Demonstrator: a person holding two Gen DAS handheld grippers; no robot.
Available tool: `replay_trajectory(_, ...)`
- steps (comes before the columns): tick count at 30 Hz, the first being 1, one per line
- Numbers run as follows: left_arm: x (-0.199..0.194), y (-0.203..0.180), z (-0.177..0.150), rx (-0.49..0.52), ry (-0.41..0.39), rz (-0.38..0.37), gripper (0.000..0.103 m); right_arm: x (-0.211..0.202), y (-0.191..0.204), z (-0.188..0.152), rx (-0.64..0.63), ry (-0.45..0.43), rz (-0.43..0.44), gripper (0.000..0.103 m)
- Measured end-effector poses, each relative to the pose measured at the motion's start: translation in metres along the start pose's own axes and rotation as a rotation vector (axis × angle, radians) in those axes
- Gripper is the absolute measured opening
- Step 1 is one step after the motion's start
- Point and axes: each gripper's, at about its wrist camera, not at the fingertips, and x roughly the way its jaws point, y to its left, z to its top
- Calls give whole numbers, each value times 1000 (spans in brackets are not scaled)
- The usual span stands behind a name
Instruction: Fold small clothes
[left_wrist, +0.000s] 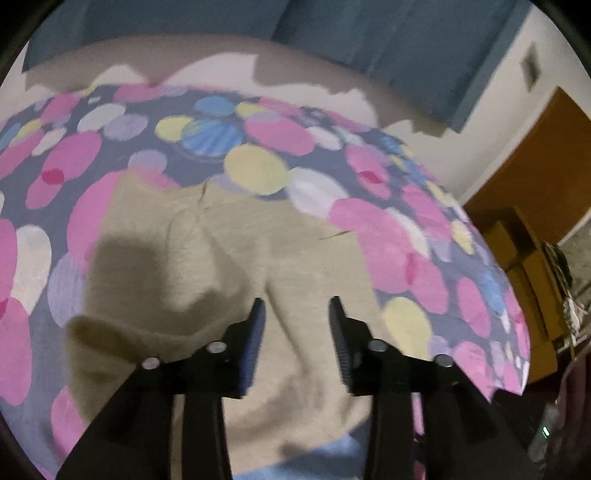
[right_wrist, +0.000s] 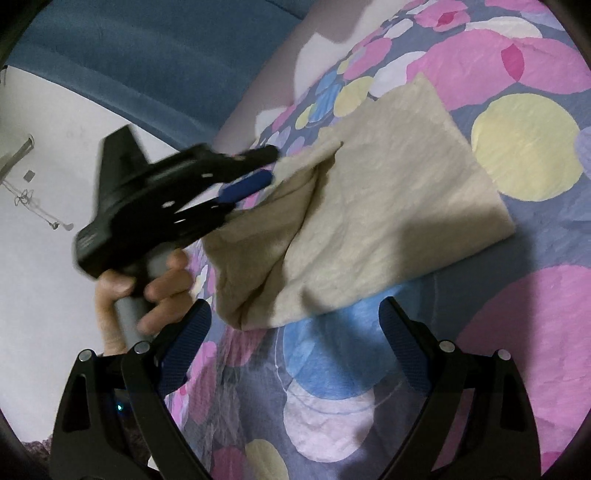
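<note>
A beige cloth (left_wrist: 229, 258) lies folded and rumpled on the bed's spotted sheet (left_wrist: 258, 162). In the left wrist view my left gripper (left_wrist: 297, 306) is open, hovering just over the near part of the cloth, with nothing between its fingers. In the right wrist view the same cloth (right_wrist: 388, 206) lies ahead. The left gripper (right_wrist: 271, 166) comes in from the left at the cloth's raised left edge. My right gripper (right_wrist: 295, 314) is wide open and empty, just short of the cloth's near edge.
The sheet (right_wrist: 517, 350) covers the whole bed. A blue headboard (left_wrist: 369, 29) and white wall stand behind. A wooden door (left_wrist: 535, 155) and brown boxes (left_wrist: 517, 258) stand to the right of the bed.
</note>
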Motion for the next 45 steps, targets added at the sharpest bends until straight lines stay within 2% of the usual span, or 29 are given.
replay_trajectory(1,-11,-2,-2,11,-22,3,50,-3,-1,1,11,-5,7,92)
replay_trajectory(6,-59,9,-18,39,-110,26,58,-11,-4,4,32,-19,22,92)
replay_trajectory(12,-85,44,-50,13,-125,27,62,-10,-4,6,56,2,50,92)
replay_trajectory(18,-76,52,-89,60,-109,69,62,11,0,14,97,40,82,92)
replay_trajectory(20,-68,50,-100,73,-84,57,62,19,2,20,99,49,84,92)
replay_trajectory(23,-63,55,-112,48,-69,28,62,31,3,29,116,69,93,92)
replay_trajectory(27,-67,74,-116,-18,-86,9,62,49,8,40,128,111,122,92)
replay_trajectory(33,-75,104,-119,-75,-107,31,62,88,8,72,119,142,63,92)
replay_trajectory(36,-77,114,-122,-97,-112,18,62,112,3,95,119,151,23,87)
replay_trajectory(39,-75,117,-124,-84,-113,26,62,136,-7,112,154,167,4,81)
replay_trajectory(45,-73,122,-126,-71,-112,12,62,158,-12,139,146,148,-27,80)
